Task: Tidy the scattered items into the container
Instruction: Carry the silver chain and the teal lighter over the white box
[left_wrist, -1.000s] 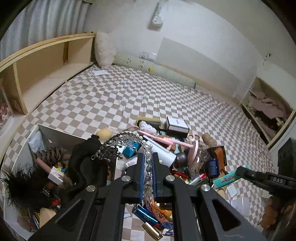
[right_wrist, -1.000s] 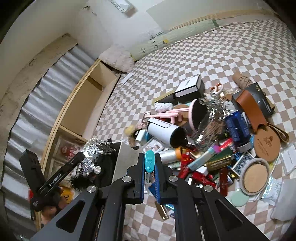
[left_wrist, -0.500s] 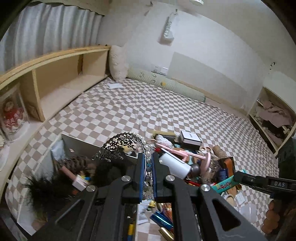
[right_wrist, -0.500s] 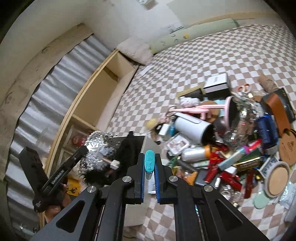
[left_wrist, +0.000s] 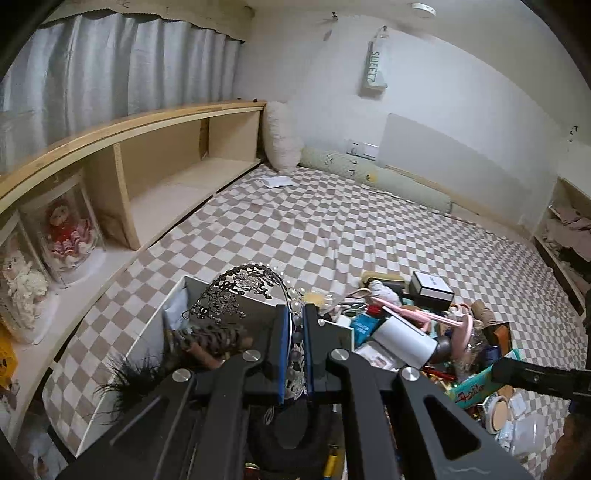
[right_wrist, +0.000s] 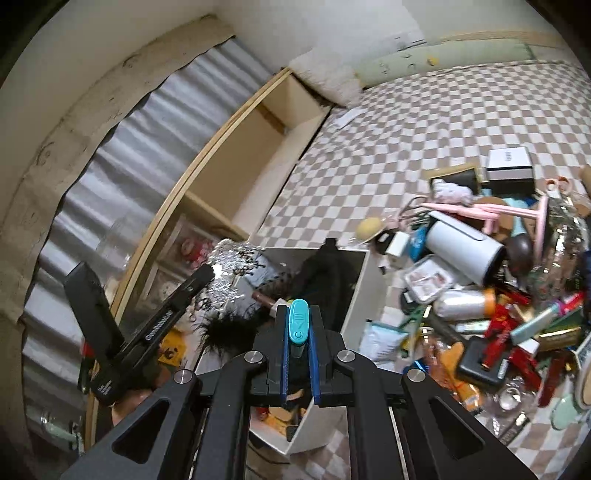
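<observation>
My left gripper (left_wrist: 294, 332) is shut on a silver lace headband with pearls (left_wrist: 236, 291) and holds it above the white storage box (left_wrist: 173, 295). The headband also shows in the right wrist view (right_wrist: 229, 266), over the box (right_wrist: 364, 280). My right gripper (right_wrist: 297, 328) is shut on a teal tube-shaped item (right_wrist: 298, 321) above the box's near side. The box holds black feathers (right_wrist: 225, 328), dark cloth and a pine cone (left_wrist: 210, 338). A pile of scattered items (right_wrist: 498, 295) lies on the checkered bed to the right of the box.
A white cylinder (right_wrist: 463, 249), a pink stand (right_wrist: 491, 212), a black-and-white box (right_wrist: 509, 171) and red tubes (right_wrist: 517, 325) are in the pile. A wooden shelf (left_wrist: 155, 166) with dolls (left_wrist: 68, 236) runs along the left. Pillows (left_wrist: 280, 136) lie by the far wall.
Both grippers have risen and moved left over the box, each with its item. The headband went from the pile's edge to above the box.
</observation>
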